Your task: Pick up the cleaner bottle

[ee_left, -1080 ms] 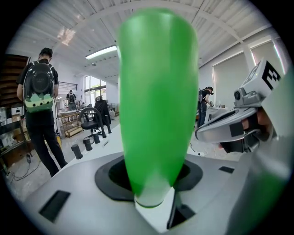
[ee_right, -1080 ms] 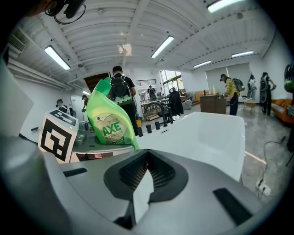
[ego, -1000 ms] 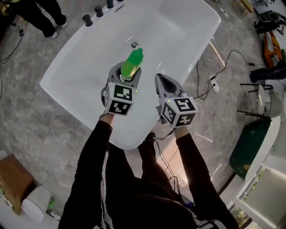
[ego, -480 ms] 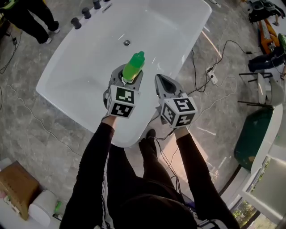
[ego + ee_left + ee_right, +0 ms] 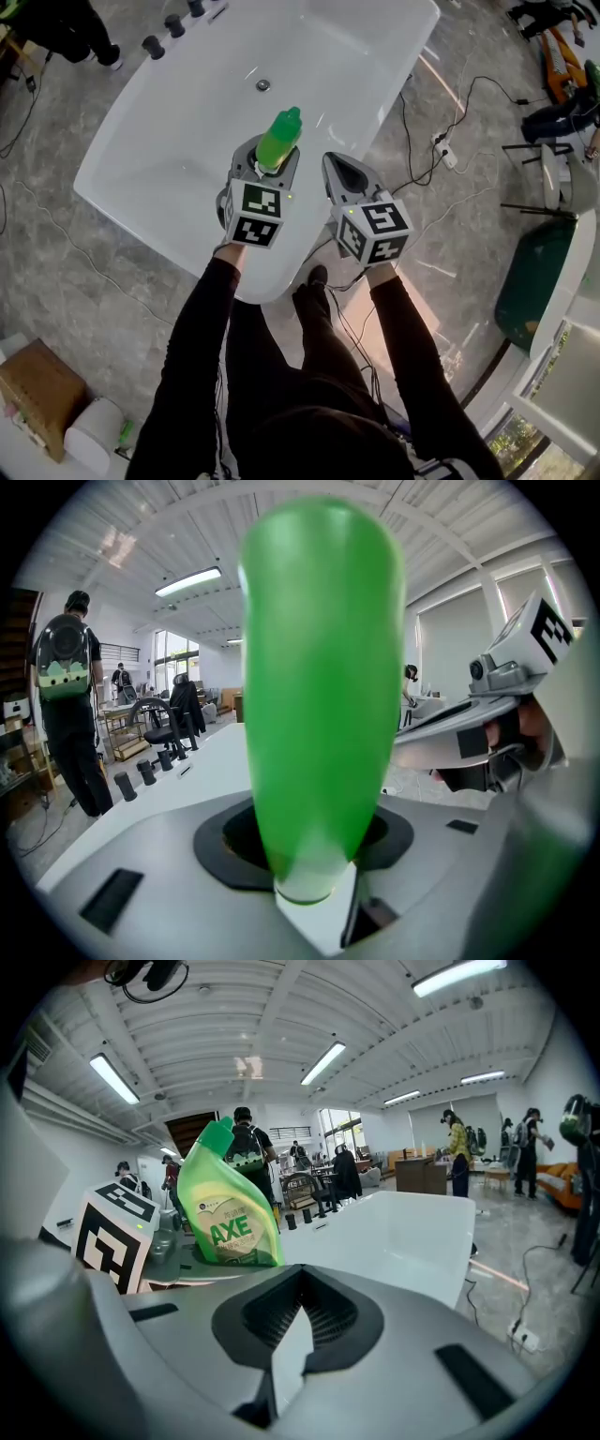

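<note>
My left gripper is shut on the green cleaner bottle and holds it upright above the near part of the white bathtub. In the left gripper view the bottle fills the middle, standing between the jaws. To the right of it, level with it, my right gripper has its jaws together and holds nothing. In the right gripper view the bottle with its white label shows at the left, beside the left gripper's marker cube.
The tub has a drain and dark taps at its far left rim. Cables and a power strip lie on the grey floor to the right. A person stands at the far left; a cardboard box sits at the near left.
Both grippers have drawn back from the drain toward the tub's near rim, the left one carrying the bottle. The grip on the bottle is the same.
</note>
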Available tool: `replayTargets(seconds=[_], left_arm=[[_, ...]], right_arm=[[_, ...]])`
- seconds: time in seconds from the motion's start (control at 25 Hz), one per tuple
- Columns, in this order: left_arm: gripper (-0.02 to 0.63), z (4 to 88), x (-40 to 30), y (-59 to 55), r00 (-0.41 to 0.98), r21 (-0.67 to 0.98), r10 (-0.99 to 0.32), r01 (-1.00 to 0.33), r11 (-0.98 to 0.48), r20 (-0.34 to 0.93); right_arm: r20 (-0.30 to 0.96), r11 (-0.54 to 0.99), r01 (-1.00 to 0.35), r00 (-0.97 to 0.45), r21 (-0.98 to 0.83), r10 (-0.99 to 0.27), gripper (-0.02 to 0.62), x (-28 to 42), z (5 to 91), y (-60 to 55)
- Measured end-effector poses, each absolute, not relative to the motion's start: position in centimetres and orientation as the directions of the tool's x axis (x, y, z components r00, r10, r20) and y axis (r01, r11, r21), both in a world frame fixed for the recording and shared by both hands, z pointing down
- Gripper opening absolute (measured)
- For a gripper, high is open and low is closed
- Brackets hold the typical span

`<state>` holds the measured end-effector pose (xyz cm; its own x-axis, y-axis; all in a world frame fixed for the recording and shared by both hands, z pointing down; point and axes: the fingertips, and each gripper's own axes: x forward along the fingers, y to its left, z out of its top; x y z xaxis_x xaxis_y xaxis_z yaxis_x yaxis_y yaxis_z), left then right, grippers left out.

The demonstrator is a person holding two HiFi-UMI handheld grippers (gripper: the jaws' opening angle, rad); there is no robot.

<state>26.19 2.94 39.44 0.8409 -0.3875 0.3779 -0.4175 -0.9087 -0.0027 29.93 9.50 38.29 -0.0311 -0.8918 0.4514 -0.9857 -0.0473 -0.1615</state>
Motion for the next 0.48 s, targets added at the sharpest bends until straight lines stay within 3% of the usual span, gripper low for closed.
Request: replayTargets(seconds=[0.48], left_arm=[[0.198,39.37,25.35,3.40,0.836,0.008,-0.396,-0.431,-0.902,0.379]], right_arm=[[0.458,-0.039,-0.985,-0.043,-0.168,-0.888,0.002,29.19,38.52,10.01]])
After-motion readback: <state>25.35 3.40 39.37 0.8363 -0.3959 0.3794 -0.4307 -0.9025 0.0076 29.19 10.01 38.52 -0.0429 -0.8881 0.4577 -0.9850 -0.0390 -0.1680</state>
